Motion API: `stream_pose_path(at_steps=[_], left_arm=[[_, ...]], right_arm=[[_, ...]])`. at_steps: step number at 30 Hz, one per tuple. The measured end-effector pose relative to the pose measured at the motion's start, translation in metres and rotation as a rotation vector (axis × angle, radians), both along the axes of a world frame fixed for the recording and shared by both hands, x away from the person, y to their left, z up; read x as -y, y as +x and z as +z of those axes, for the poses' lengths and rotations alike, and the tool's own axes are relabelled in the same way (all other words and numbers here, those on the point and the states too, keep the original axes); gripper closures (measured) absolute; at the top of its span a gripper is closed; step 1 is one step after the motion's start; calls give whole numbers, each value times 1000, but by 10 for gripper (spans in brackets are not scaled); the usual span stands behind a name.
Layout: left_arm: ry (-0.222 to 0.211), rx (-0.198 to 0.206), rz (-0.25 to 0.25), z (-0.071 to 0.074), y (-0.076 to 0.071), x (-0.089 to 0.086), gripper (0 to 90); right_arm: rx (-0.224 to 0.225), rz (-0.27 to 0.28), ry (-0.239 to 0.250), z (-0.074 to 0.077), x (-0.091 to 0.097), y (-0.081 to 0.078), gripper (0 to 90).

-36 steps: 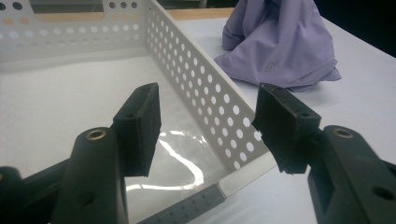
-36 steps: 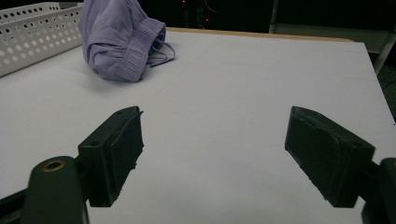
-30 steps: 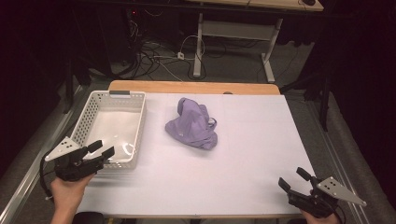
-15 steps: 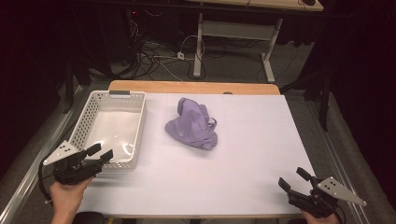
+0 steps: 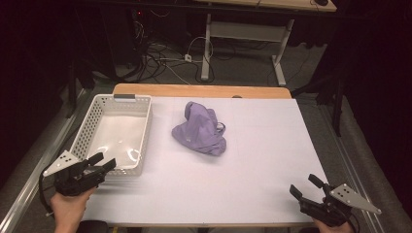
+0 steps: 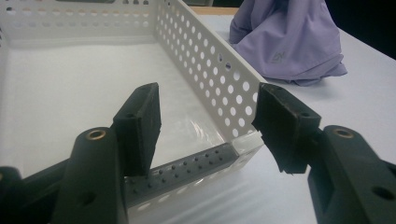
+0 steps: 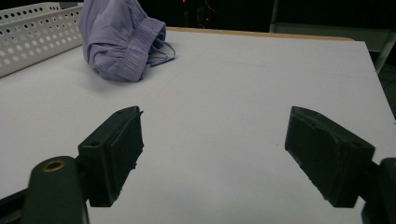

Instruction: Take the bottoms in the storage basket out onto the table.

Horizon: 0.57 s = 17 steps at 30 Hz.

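A crumpled purple garment (image 5: 199,130) lies on the white table near its middle; it also appears in the left gripper view (image 6: 289,37) and the right gripper view (image 7: 121,37). To its left stands an empty white perforated basket (image 5: 146,121). My left gripper (image 5: 105,160) is open at the basket's near right corner, and its jaws (image 6: 210,123) frame that corner without touching it. At the table's near right corner my right gripper (image 5: 303,185) is open, jaws wide over bare table (image 7: 212,154), well short of the garment.
The basket wall (image 6: 205,56) (image 7: 32,32) runs beside the garment with a gap between them. A wooden strip (image 5: 194,91) borders the table's far edge. Beyond it lie floor cables (image 5: 160,53) and a desk frame (image 5: 243,34).
My left gripper has drifted slightly toward the table's near edge. The right gripper, garment and basket have not moved.
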<state>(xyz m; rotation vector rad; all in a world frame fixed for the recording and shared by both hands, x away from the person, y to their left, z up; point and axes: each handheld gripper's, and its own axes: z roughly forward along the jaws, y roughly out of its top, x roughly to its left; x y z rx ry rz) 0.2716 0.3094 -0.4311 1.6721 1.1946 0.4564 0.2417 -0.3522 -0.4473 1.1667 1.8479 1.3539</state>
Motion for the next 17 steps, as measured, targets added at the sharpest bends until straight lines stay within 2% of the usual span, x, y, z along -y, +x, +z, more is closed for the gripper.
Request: stream_pose_path(at_steps=[17], left_arm=[[5, -6, -7, -7, -2, 5, 399]], right_arm=[[3, 2, -4, 0, 0, 0, 199]])
